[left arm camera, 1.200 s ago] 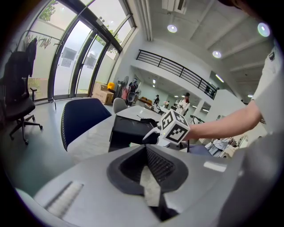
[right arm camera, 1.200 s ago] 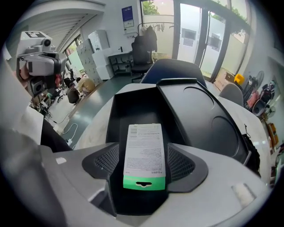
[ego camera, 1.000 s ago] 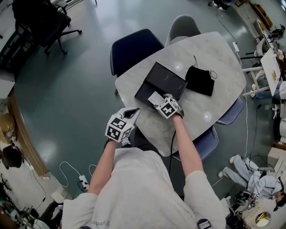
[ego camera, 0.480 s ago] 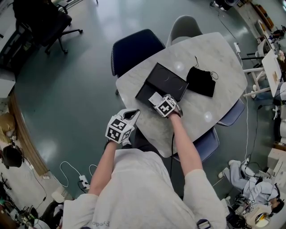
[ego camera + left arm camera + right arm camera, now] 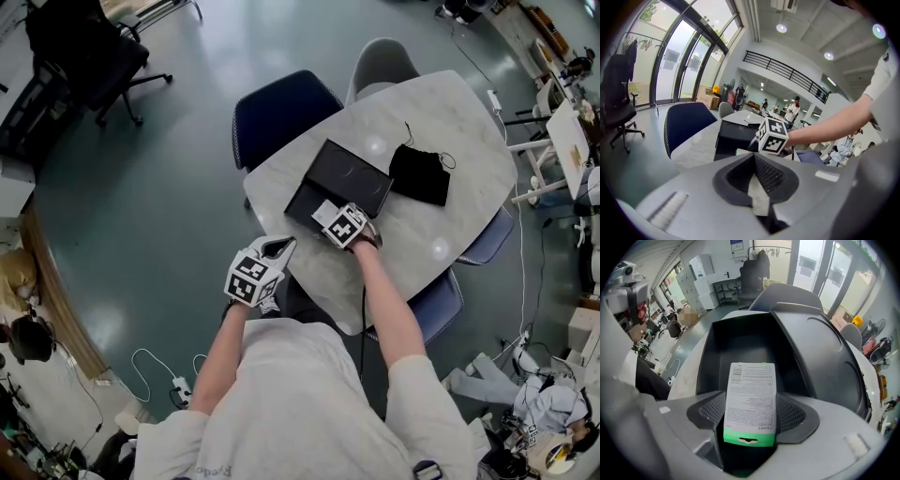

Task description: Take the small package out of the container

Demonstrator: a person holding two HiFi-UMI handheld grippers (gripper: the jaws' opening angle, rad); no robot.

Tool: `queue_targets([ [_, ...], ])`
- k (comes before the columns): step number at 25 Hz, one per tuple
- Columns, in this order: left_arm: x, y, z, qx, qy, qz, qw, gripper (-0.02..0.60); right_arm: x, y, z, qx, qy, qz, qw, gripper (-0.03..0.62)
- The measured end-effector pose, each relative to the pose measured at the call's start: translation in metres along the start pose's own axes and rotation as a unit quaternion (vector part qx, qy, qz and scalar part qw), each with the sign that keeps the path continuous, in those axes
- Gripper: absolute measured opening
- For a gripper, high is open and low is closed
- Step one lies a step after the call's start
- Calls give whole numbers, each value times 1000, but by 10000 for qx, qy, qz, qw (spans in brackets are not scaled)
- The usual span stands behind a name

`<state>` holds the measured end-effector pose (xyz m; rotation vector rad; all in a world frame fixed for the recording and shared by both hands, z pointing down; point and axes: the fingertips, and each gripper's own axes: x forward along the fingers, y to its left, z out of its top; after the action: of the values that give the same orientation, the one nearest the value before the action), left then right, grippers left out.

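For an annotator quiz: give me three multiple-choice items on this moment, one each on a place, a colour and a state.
1. Where is the black pouch? A inside the container; B on the table beside the container; C hanging off the table's edge.
2. What colour is the end band of the small package? A red; B green; C blue.
3. The right gripper is: A open; B shut on the black pouch; C shut on the small package.
Key: 1 B, it lies on the tabletop; 2 B, the right gripper view shows green; 3 C, its jaws clamp the package's sides.
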<state>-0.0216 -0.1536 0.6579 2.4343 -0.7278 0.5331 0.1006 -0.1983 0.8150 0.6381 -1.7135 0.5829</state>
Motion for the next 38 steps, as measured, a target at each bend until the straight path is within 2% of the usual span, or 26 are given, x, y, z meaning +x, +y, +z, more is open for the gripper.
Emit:
queue_targets([
  [4, -2, 2, 1, 0, 4, 67, 10000, 52, -1, -3, -2, 2, 29, 10, 10000, 308],
  [10, -2, 1, 2, -4, -32, 94, 10000, 52, -1, -5, -3, 173, -244, -52, 9995, 310],
  [30, -5, 1, 4, 39, -42, 112, 9999, 52, -3, -3, 1, 152, -366, -110, 9992, 311],
  [35, -4, -1, 7, 84, -52, 80, 9999, 52, -10, -1, 7, 272, -584, -72, 9979, 310],
  [38, -4, -6, 8, 146, -48, 33, 9999, 52, -19, -3, 12, 238, -792, -293, 9961, 310],
])
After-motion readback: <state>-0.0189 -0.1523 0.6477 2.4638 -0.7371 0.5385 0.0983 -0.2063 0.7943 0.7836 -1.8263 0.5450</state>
